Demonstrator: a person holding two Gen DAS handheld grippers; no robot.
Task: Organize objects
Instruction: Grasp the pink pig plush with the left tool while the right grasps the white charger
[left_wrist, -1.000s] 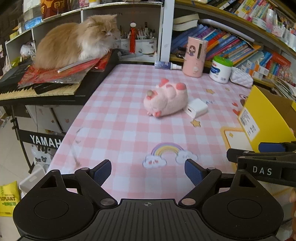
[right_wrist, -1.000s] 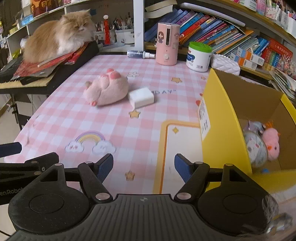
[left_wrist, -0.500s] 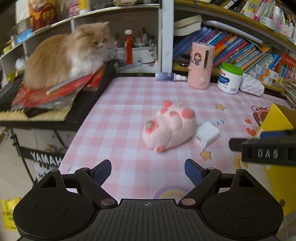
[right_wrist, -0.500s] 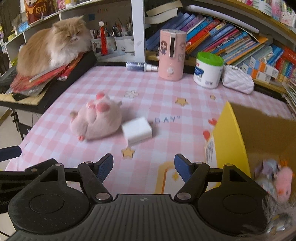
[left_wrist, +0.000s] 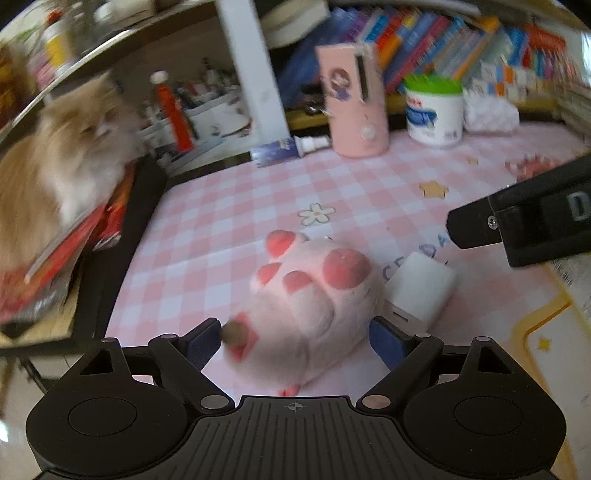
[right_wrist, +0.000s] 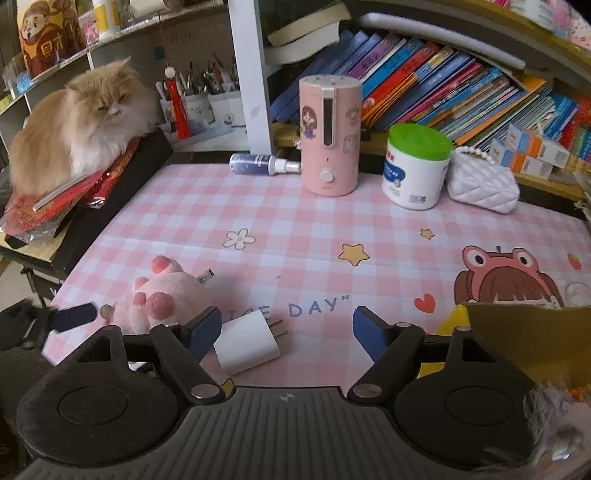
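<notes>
Lying between the left gripper's (left_wrist: 295, 338) wide-open fingers — unpinched — is the pink plush paw (left_wrist: 314, 306).

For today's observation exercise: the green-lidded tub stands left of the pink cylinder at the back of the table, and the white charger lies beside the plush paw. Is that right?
One detail is wrong. The right wrist view shows the green-lidded tub standing right of the pink cylinder, not left. The white charger does lie beside the plush paw.
</notes>
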